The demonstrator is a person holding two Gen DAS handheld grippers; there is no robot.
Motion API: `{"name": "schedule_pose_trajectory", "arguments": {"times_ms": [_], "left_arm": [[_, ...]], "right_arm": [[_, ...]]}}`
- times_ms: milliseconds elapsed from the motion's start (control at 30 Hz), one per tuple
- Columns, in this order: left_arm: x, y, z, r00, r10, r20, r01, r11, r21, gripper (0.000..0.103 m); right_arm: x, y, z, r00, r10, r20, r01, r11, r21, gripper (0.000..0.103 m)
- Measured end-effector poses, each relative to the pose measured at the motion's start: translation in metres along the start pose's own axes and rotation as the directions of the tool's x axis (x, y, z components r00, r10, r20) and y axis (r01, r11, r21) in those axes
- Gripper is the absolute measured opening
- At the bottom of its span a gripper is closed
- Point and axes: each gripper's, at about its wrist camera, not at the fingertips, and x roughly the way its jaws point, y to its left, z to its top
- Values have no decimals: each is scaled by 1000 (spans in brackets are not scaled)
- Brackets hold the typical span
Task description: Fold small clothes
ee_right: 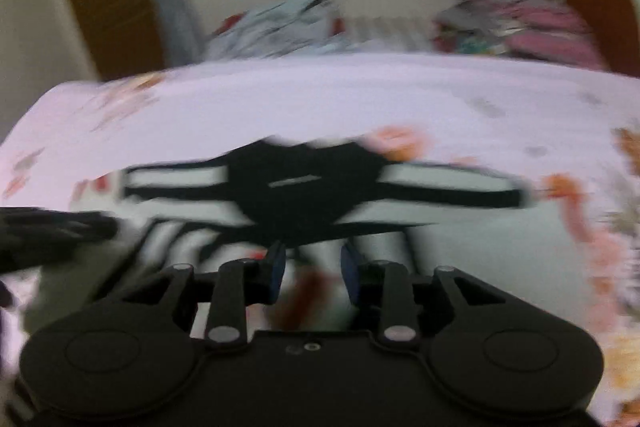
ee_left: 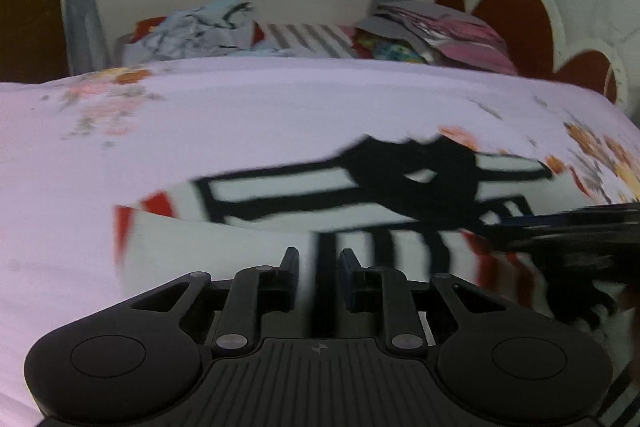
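A small white garment (ee_left: 280, 199) with black stripes, a black middle panel and red trim lies spread on the pale pink floral bed sheet (ee_left: 240, 115). It also shows, blurred, in the right wrist view (ee_right: 304, 195). My left gripper (ee_left: 319, 259) is open, its jaws a small gap apart, low over the garment's near edge. My right gripper (ee_right: 312, 259) is open over the garment's near edge, below the black panel. The right gripper shows at the right edge of the left wrist view (ee_left: 580, 239); the left gripper shows at the left edge of the right wrist view (ee_right: 52, 231).
A pile of clothes (ee_left: 208, 27) and folded bedding (ee_left: 440, 31) lie at the far side of the bed, under a window. A red and white headboard (ee_left: 520, 27) stands at the right. A brown wardrobe (ee_left: 28, 7) stands at the left.
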Motion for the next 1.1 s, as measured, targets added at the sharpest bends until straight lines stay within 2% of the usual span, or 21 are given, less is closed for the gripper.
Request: {"name": "schedule_pose_trajectory", "arguments": {"times_ms": [133,300,367,400,433,467,533,567,600,700,733,767,800,867,933,1000,1033,1100], "left_arm": [[10,-4,-13,999,15,-46,-15,1000,-2,22],[5,10,-19,999,13,-34,-13,1000,-8,22],[1,22,-21,998,58,-31,-58,998,8,22],[-1,30,-23,998,54,-33,-54,999,0,21],[-3,35,-22,998,43,-40,-43,999,-8,21],[-6,34,-19,998,52,-46,-52,999,1,22],[-8,25,-12,998,61,-22,-61,998,19,22],[-10,20,-8,999,32,-5,-32,999,6,23],[-8,14,-3,1000,-9,2,9,1000,-17,23],[4,-16,6,998,-53,-15,53,999,3,26],[10,-27,7,998,-52,-33,53,998,21,34],[19,-39,6,997,-44,-67,47,998,47,53],[28,-49,4,994,-27,-107,35,996,78,59],[30,-57,-1,997,15,-78,-5,992,128,63],[22,-51,2,996,12,-86,-4,996,91,62],[-6,-34,-2,1000,20,-19,-19,998,60,62],[-18,-25,-6,999,34,-3,-33,999,43,62],[-40,-7,-18,999,53,12,-53,999,-10,62]], "right_arm": [[21,25,-4,995,-84,-59,80,995,-65,28],[18,26,-12,988,-153,-35,146,975,-166,25],[10,7,-13,969,-244,-25,238,961,-141,24],[4,-10,-16,949,-314,-22,309,943,-124,27],[-1,-25,-19,948,-317,-26,313,944,-102,39],[-4,-35,-19,954,-298,-39,295,953,-77,42],[-17,-42,-16,961,-275,-11,275,961,-21,38],[-24,-39,-15,964,-264,30,265,964,-7,32],[-27,-35,-14,970,-237,47,238,971,-5,32],[-19,-18,-14,986,-168,17,169,985,-32,29],[-15,-14,-16,987,-158,1,158,986,-47,29],[-11,-10,-19,989,-147,-17,146,988,-57,30],[-5,-8,-23,987,-153,-39,150,986,-74,30],[-2,-8,-27,982,-190,-25,186,977,-107,28],[-7,-14,-24,979,-199,-44,195,977,-83,27],[-24,-15,-21,971,-240,-11,238,966,-103,29],[-37,-15,-23,974,-224,19,225,969,-102,34],[-51,-15,-29,982,-187,4,186,978,-90,34]]}}
